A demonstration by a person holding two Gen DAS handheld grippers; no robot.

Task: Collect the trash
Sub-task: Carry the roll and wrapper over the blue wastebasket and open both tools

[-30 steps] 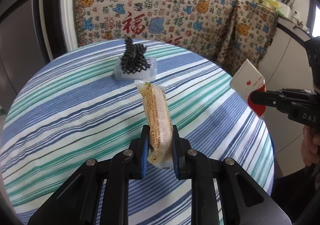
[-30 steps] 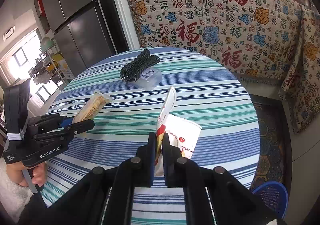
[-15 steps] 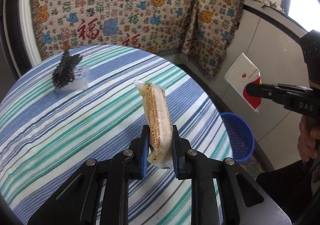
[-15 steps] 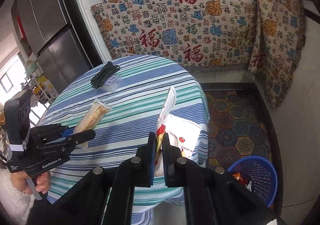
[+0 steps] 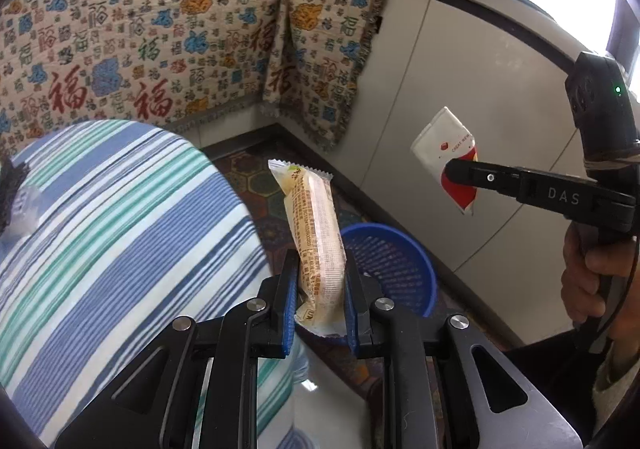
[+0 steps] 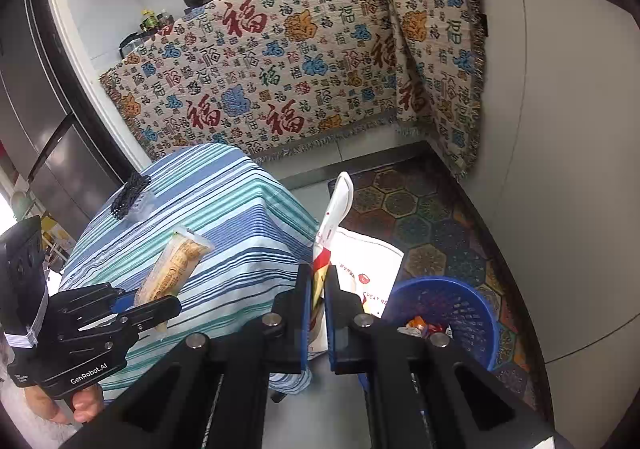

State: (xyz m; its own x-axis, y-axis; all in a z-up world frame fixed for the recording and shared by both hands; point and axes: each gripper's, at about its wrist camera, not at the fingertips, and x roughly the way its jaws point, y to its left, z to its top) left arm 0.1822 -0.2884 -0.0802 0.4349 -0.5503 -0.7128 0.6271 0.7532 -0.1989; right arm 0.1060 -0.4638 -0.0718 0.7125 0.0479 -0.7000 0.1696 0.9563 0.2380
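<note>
My left gripper (image 5: 320, 289) is shut on a tan snack wrapper (image 5: 316, 237) that stands upright between its blue pads, held in the air just past the table's edge. My right gripper (image 6: 317, 297) is shut on a white and red packet (image 6: 360, 269), with its flap sticking up. A blue mesh basket (image 6: 444, 305) stands on the floor below and to the right, with some wrappers inside. In the left wrist view the basket (image 5: 396, 261) lies right behind the snack wrapper, and the right gripper (image 5: 460, 171) holds the packet (image 5: 444, 145) at the right.
The round table with a striped cloth (image 6: 208, 217) is at the left; a clear box under a black net (image 6: 130, 195) sits on it. A patterned blanket (image 6: 300, 65) hangs over the counter behind. White cabinets (image 6: 560, 153) rise right of the patterned floor mat (image 6: 432, 217).
Both grippers have swung to the right, off the table top toward the floor corner. The blue basket has come into both views. Each grip is unchanged.
</note>
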